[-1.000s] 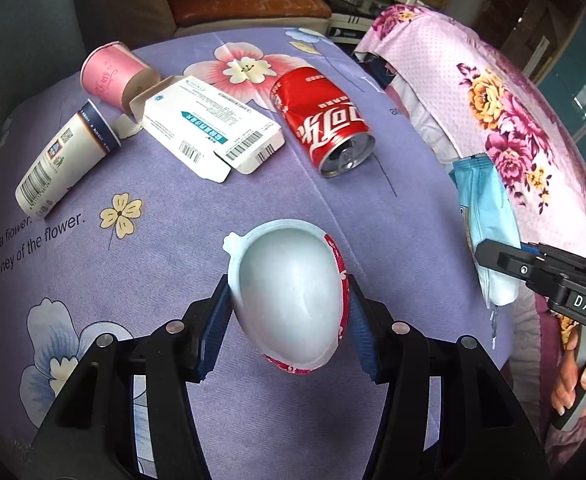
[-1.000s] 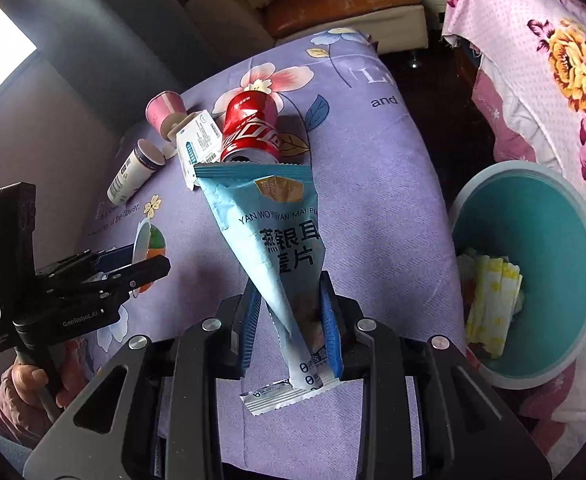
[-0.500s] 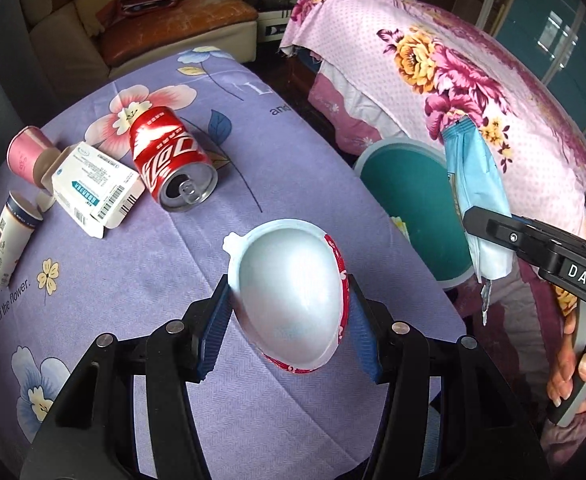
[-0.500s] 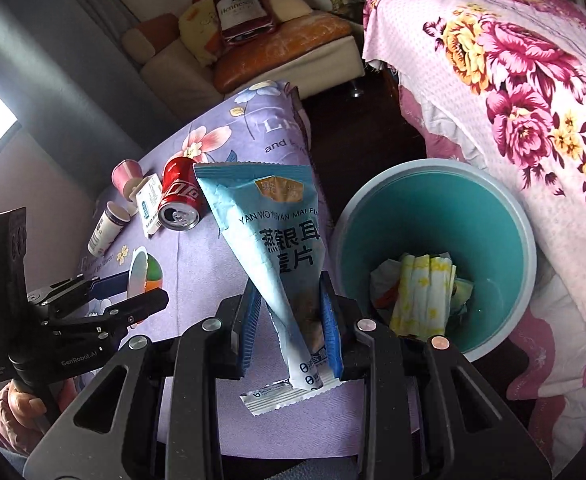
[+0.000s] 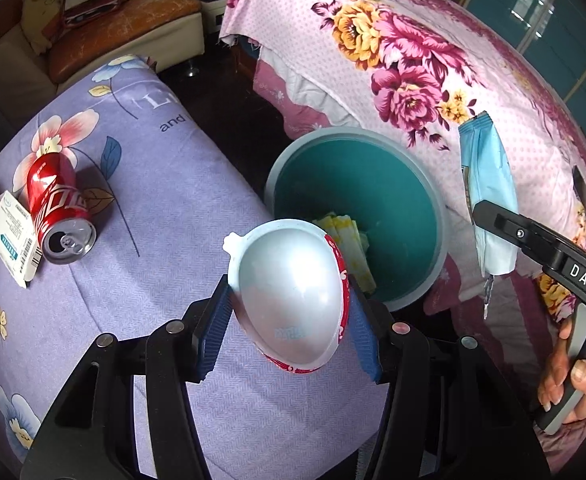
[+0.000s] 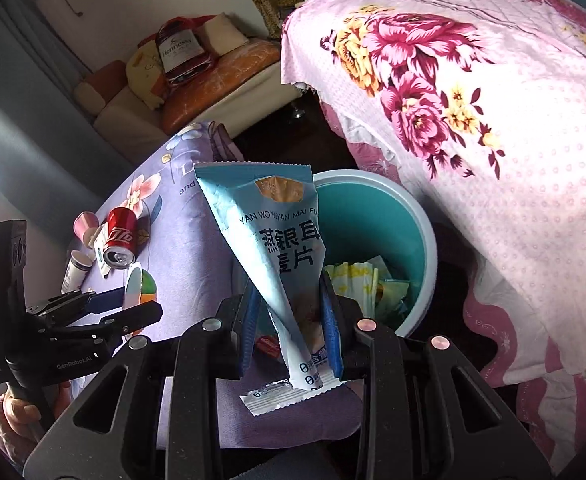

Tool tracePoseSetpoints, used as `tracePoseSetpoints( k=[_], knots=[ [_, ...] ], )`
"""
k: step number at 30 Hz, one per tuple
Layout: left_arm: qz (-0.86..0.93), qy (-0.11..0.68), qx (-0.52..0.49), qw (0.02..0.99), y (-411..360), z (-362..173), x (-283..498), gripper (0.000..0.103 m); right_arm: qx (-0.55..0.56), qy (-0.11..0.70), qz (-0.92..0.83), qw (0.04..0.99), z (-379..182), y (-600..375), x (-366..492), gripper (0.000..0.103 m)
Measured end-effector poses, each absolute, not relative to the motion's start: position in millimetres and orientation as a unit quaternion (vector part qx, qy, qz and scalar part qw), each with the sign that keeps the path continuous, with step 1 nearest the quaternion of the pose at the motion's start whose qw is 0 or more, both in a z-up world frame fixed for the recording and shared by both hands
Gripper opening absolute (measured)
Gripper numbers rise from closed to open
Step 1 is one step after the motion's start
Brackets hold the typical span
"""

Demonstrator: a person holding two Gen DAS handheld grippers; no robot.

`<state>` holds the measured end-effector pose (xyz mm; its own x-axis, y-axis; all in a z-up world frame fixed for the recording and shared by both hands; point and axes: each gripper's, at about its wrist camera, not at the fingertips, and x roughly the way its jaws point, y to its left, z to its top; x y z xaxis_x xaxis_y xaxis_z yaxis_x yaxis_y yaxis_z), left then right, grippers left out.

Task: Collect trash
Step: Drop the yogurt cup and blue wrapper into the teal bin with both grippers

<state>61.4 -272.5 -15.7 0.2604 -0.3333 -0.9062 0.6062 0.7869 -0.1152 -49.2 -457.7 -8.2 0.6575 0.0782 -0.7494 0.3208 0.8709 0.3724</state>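
Clamped between the ribbed blue pads of the left gripper (image 5: 289,320): a shallow plastic cup (image 5: 289,292), oval-mouthed, smooth and glossy white inside, red printed film on the outer wall, a small tab at the rim; pads pressed against its two sides, cup tilted with the mouth toward the camera, held above the near edge of the table (image 5: 141,208). Pinched near its lower end in the right gripper (image 6: 291,332): a pale blue snack bag (image 6: 269,240), crinkled foil-like film with a serrated, heat-sealed top edge and dark printed characters, standing upright and flaring wide above the pads, sealed bottom strip sticking out below them. Just beyond both grippers, on the dark floor between table and bed: a round trash bin (image 5: 433,216), smooth teal inside with a grey rim, yellow-and-white crumpled wrappers already lying at the bottom. Spread over the table: a woven lilac cloth printed with flowers and lettering. Left on it, well apart from the bin: a red soda can (image 5: 55,208) on its side with the opened top facing the camera, a white cardboard box (image 5: 13,240) with a barcode touching it, a pink paper cup (image 6: 85,226) and a white paper cup (image 6: 75,270) beyond. To the right, close against the bin: a bed under a pink dotted bedspread (image 5: 453,60) with large magenta and yellow roses. Farther back: a worn orange-and-cream sofa (image 5: 133,16) with cushions. Visible at the frame edge in each view: a hand (image 5: 569,376) wrapped around the other gripper's handle.
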Motion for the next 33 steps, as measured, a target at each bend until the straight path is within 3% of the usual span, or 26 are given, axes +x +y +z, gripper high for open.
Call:
tracePoseSetpoints(
  k=[25, 29, 33],
  knots=[
    [-0.334, 0.539, 0.164, 0.756, -340, -42, 69, 0.057, 0.253, 0.424, -0.100, 0.864, -24, -489, -38, 0.027],
    [-0.333, 0.536, 0.162, 0.759, -338, -43, 69, 0.079, 0.251, 0.427, -0.099, 0.863, -25, -487, -35, 0.027],
    [-0.329, 0.539, 0.156, 0.760, -331, -45, 70, 0.084, 0.248, 0.430, -0.099, 0.862, -25, -485, -33, 0.027]
  ],
)
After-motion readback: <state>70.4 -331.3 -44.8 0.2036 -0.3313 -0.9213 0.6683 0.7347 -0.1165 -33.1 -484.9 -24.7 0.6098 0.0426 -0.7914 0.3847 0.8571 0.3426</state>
